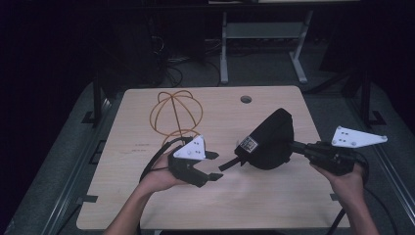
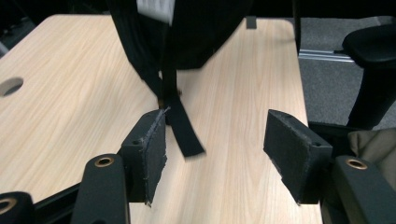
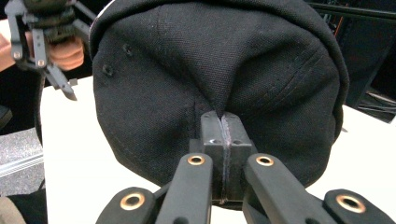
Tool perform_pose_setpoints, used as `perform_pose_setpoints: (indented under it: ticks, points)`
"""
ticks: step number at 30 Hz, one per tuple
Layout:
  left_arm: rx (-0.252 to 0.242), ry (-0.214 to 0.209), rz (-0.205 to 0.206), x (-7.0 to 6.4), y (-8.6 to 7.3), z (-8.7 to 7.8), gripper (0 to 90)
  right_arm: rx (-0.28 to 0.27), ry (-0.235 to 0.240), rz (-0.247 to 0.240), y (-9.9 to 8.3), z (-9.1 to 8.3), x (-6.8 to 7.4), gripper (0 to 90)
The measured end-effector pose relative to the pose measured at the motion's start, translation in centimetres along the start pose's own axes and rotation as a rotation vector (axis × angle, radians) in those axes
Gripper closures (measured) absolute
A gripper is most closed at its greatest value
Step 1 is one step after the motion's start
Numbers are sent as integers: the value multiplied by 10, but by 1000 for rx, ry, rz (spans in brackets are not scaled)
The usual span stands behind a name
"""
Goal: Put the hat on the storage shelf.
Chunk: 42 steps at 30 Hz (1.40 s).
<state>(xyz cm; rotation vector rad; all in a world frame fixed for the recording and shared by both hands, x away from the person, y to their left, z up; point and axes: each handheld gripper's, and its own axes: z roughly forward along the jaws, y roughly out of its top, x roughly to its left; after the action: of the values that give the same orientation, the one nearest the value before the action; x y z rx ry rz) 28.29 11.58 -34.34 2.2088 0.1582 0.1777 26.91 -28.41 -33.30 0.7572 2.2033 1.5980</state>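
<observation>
The right gripper pinches the black cap with fingers closed, holding it above the tabletop right of centre. The left gripper, fingers spread and empty, faces the cap's strap. A wire stand sits far left; dark floor surrounds.

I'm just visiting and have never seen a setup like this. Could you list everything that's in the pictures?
Cap: one, black, right of the table's middle, pinched by the right gripper.
Cap strap: one, black, hanging from the cap toward the left gripper.
Wire stand: one, orange-yellow, round frame, far left part of the table.
Table: one, light wood, with a round hole near its far edge.
Left gripper: one, black, jaws apart, near the strap.
Right gripper: one, black, jaws closed on the cap's fabric.
Hands: two, holding the grippers.
</observation>
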Motion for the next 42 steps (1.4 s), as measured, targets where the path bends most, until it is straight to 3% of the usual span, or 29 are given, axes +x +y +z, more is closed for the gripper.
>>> perform_pose_setpoints:
  ticks: [12,27,42]
  points:
    - [26,40,-7,-10,-33,-3,373,16,14,-35,36,16,-4,899]
    - [56,62,-41,-14,-65,9,357,27,80,-92,89,58,3,899]
    - [69,36,-26,-18,-65,17,348,53,162,-150,132,101,17,899]
